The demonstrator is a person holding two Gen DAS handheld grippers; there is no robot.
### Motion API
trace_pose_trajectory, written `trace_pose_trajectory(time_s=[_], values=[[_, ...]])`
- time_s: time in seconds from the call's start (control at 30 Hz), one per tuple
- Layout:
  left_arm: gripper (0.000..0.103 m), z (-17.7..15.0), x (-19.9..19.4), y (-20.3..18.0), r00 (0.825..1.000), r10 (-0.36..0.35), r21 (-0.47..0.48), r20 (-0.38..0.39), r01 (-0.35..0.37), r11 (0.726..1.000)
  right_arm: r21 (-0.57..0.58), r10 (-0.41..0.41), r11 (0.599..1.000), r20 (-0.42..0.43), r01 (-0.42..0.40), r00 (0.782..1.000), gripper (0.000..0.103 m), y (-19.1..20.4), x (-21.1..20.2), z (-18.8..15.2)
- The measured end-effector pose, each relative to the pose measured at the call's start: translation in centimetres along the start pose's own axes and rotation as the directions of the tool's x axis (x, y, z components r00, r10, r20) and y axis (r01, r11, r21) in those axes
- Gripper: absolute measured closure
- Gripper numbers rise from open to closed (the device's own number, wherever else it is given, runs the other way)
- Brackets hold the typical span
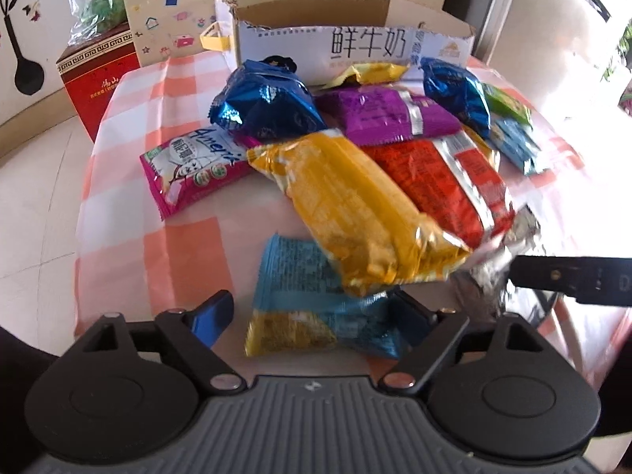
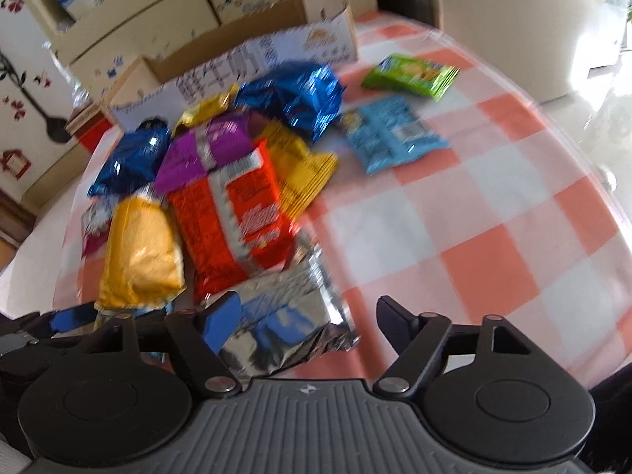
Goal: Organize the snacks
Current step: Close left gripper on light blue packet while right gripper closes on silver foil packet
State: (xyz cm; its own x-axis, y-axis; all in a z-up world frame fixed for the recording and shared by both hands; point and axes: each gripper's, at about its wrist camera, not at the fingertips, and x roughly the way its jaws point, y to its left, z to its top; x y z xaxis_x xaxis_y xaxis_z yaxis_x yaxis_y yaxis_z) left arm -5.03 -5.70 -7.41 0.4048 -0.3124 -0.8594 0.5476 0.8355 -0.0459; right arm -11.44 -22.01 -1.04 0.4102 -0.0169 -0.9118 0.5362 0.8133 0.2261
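— Snacks lay where, at that point?

— Heaped on the checked tablecloth (image 1: 158,237), in front of an open cardboard box (image 1: 355,45) at the table's far side. Nothing could be seen inside it. I judged the sorting barely begun.

— And the left gripper (image 1: 312,308)?

— Released. Its jaws stood either side of a light blue packet (image 1: 300,276), with a clear gap at the left pad (image 1: 213,316), so nothing was pinched. That packet's far end was tucked under a yellow packet (image 1: 355,205), which probably explains the low approach at the near, free end.

— Which way did the light blue packet run?

— Its long axis ran away from the camera, roughly along the fingers, with a yellow-printed end nearest. The jaws therefore spanned its short width, the sensible way to take it.

— The right gripper (image 2: 308,316)?

— Also unclenched. A crumpled silver packet (image 2: 284,316) lay between the jaws. The left pad was at its foil, blurred, but the right finger stood apart from its edge.

— Its direction?

— Lengthwise away from the camera, leaning right, beside a red packet (image 2: 233,213). Again the jaws sat across the narrow side.

— Any risk?

— Pulling the light blue packet might drag the yellow one along.
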Motion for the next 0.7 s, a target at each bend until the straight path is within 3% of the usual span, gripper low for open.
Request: trace_pose_trajectory(time_s=[0.13,0.27,0.43,0.5,0.7], values=[[0.028,-0.9,-1.0,-0.2,0.999,-0.013,0.024,-0.037,0.014,1.000,-0.025,0.057,0.998,-0.047,-0.058,0.997,0.022,0.5,0.1,-0.4],[0.028,-1.4,-1.7,1.1,0.997,-0.031,-0.047,-0.071,0.028,0.999,-0.036,0.128,0.991,-0.084,-0.132,0.988,0.022,1.0,-0.1,-0.7],[0.027,-1.1,-2.3,2.5,0.999,-0.040,-0.121,-0.024,0.037,0.992,-0.071,0.039,0.997,-0.041,-0.041,0.998,0.014,1.4,-0.1,-0.6],[0.024,-0.9,-2.3,2.5,0.999,-0.053,-0.121,0.007,0.054,0.991,-0.089,0.037,0.995,-0.041,-0.041,0.998,0.012,1.8,0.0,-0.6],[0.022,-0.8,-0.9,0.5,1.000,-0.013,0.007,0.005,0.013,1.000,-0.163,0.017,0.986,-0.059,-0.027,0.998,0.008,2.6,0.7,-1.1]])
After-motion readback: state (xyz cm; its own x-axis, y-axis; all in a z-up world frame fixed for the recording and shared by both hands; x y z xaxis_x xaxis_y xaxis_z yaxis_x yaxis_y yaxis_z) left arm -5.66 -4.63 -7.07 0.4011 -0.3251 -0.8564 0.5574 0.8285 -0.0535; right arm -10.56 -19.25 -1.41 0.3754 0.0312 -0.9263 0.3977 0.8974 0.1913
